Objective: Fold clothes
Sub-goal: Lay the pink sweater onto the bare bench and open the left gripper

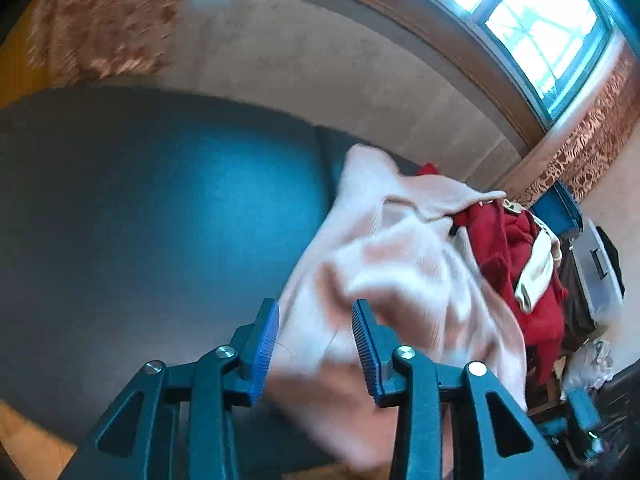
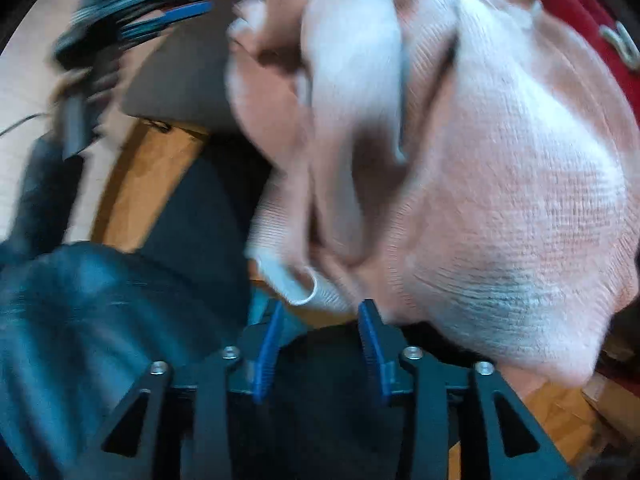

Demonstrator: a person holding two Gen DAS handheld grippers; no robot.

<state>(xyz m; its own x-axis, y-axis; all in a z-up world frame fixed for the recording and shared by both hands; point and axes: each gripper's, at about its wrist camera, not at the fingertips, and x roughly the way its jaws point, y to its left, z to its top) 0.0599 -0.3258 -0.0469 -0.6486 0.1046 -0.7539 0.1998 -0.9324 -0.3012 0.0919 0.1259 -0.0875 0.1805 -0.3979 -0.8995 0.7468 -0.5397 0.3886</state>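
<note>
A: Left gripper [image 1: 315,312] first?

B: Spread wide, blue ribbed pads [image 1: 264,344] well apart, clasping nothing. Hanging over the dark grey tabletop [image 1: 140,220], with a fold of the pale pink knit sweater [image 1: 400,264] showing through the gap between the fingers. Touching the cloth or just above it: cannot tell, too much blur.

A: And the right gripper [image 2: 320,312]?

B: Also released, fingers parted, nothing pinched. Pointing at the sweater's lower edge; a white ribbed cuff [image 2: 296,284] curling just past the left fingertip, close to it, contact unclear.

A: Where does the sweater lie?

B: Crumpled in a heap toward the right side of the tabletop, bunched and rumpled rather than flat, spilling over the near edge in the right wrist view. Fills most of that view, heavily smeared by motion.

A: Anything beside it?

B: A red garment [image 1: 516,264] piled against its far right side, touching it, with a cream piece [image 1: 536,272] draped across the red. Behind, a beige wall [image 1: 320,60] and a bright window [image 1: 532,12] at upper right.

A: Below the tabletop?

B: Wooden floor [image 2: 152,176] in the right wrist view, plus a dark sleeve [image 2: 80,312] at lower left. Left gripper visible at upper left there, badly blurred.
</note>
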